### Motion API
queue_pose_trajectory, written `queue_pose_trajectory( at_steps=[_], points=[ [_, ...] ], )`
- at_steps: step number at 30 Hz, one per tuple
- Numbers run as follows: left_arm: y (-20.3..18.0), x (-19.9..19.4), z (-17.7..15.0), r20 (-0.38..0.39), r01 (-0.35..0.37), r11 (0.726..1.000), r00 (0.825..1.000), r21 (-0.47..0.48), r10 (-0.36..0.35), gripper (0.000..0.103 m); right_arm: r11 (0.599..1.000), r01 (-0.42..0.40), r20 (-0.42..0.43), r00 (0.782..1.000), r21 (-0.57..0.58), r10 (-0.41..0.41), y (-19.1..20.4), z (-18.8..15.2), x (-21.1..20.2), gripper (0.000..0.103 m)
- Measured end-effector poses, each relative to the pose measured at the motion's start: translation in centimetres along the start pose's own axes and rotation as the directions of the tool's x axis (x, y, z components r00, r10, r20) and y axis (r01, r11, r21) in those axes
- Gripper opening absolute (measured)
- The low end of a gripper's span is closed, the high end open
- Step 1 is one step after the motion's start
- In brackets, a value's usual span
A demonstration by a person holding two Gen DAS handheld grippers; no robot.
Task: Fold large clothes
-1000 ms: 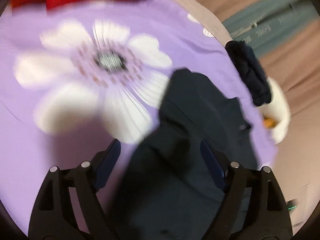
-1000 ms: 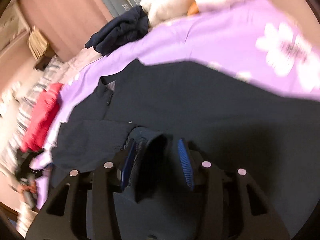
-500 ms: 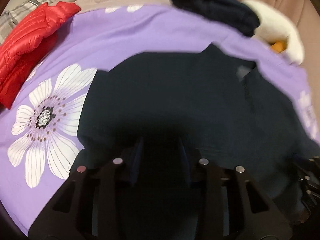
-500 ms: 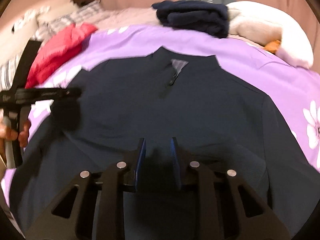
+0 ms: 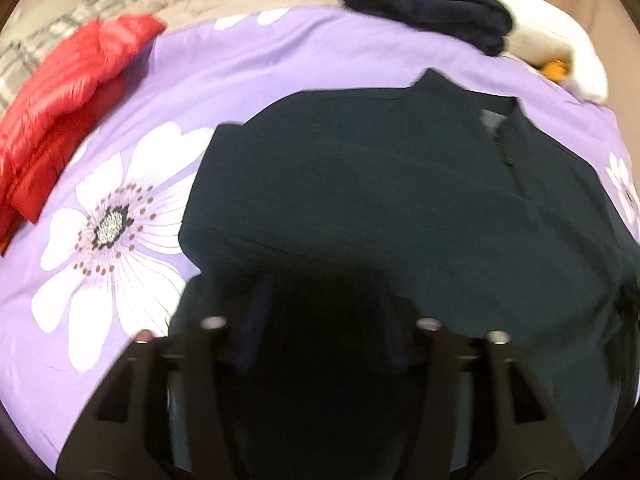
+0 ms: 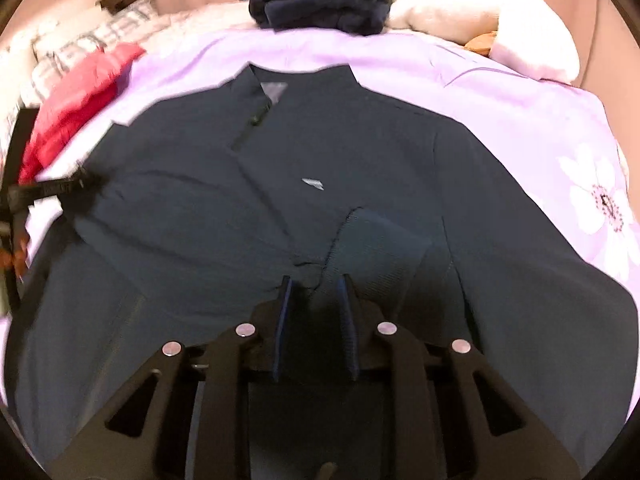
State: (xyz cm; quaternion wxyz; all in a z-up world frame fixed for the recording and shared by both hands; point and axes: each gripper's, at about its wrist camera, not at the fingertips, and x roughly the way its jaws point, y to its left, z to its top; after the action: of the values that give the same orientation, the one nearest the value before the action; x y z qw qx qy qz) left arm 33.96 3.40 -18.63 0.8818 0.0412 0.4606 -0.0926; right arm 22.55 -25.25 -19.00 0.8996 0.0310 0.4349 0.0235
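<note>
Left wrist view: dark navy jacket (image 5: 380, 184) lies spread, front up, on a purple bedspread (image 5: 248, 64) printed with white flowers; collar points to the far side of the bed.
Left tongs (image 5: 326, 320): jaws opening, set fairly wide over the near left part of the jacket; dark cloth fills the gap between them, but the frame is too dark and blurred to show whether the pads press on it.
Right wrist view: same jacket (image 6: 280, 184), collar and short zip at the far end, small pale mark on the chest.
Right tongs (image 6: 314, 300): jaws opening, gap narrow; a raised fold of the jacket's ribbed fabric sits between the blue pads and appears pinched by them.
Left tongs, seen from right: (image 6: 60, 190) at the jacket's left edge, partly blurred, held by a hand (image 6: 12, 248) at the frame edge.
Red padded jacket (image 5: 60, 120): on the bed's far left, well apart from the navy jacket.
Folded dark garments (image 6: 320, 0): stacked beyond the collar, at the far edge of the bedspread.
White pillow (image 6: 480, 16): just beside that stack, on its right.
</note>
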Motion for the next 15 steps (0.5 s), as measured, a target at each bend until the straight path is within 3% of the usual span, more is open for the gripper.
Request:
queue_pose_trajectory(
  at_steps=[2,7,15],
  points=[
    [-1.2,-1.3,-0.8,0.025,0.019,0.999,0.999,0.035,-0.020,0.065,1.000,-0.030,0.045,0.999,-0.006,0.031,1.5,0.4,-0.7,0.040],
    [-4.4,-2.3,-1.5,0.047,0.034,0.994,0.998,0.101,-0.039,0.069,0.996,-0.082,0.065,0.994,-0.043,0.085,5.5,1.6,0.2,0.047],
    [-6.6,0.1,-3.2,-0.002,-0.018,0.982,1.000,0.190,0.019,0.069,0.995,-0.007,-0.027,1.000,-0.100,0.005,7.2,0.5,4.1,0.047]
  ],
)
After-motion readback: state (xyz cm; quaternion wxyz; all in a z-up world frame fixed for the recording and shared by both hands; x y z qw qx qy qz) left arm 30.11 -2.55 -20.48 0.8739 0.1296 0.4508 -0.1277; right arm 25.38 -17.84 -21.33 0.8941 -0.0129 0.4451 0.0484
